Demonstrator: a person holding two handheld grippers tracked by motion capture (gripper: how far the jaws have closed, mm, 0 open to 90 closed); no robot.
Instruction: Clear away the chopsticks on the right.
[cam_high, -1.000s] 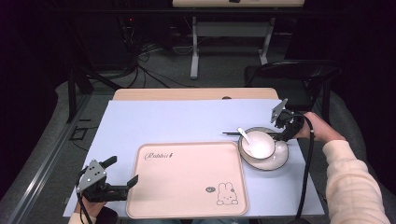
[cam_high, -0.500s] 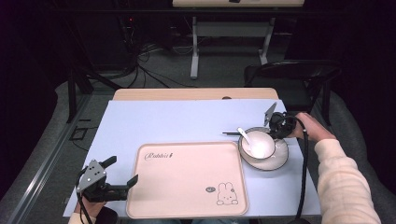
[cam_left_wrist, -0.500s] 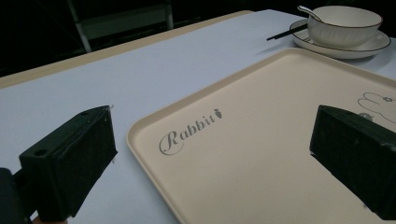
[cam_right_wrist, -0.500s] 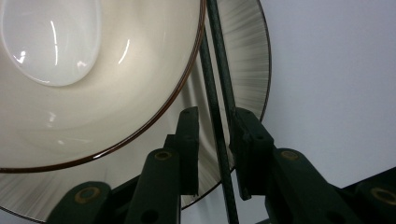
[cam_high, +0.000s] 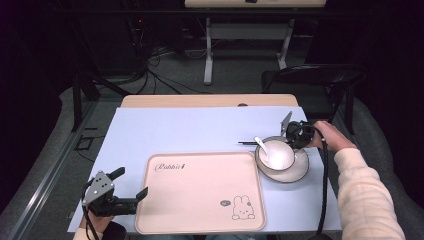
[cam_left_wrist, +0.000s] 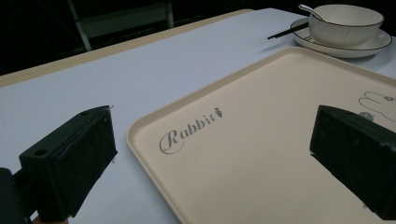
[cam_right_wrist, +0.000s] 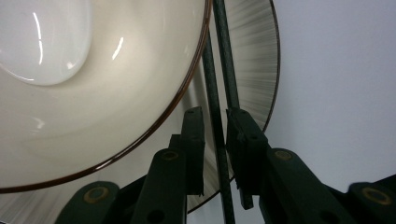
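A white bowl (cam_high: 276, 154) with a white spoon (cam_high: 261, 145) in it stands on a dark-rimmed plate (cam_high: 295, 172) at the right of the table. Black chopsticks (cam_high: 247, 143) lie across the plate's far rim. My right gripper (cam_high: 292, 136) is at that rim. In the right gripper view its jaws have just been closing and now pinch the chopsticks (cam_right_wrist: 215, 93) beside the bowl (cam_right_wrist: 116, 93). My left gripper (cam_high: 130, 183) stands open at the near-left corner of the cream tray (cam_high: 200, 195), nothing between its fingers (cam_left_wrist: 70, 163).
The tray (cam_left_wrist: 261, 140) carries a "Rabbit" script and a bunny drawing. A pale blue cloth (cam_high: 190, 130) covers the table. A dark chair (cam_high: 310, 80) and cables stand beyond the far edge.
My right gripper has shifted left and down onto the plate's far rim and its jaws have closed around the chopsticks. The left gripper has stayed put.
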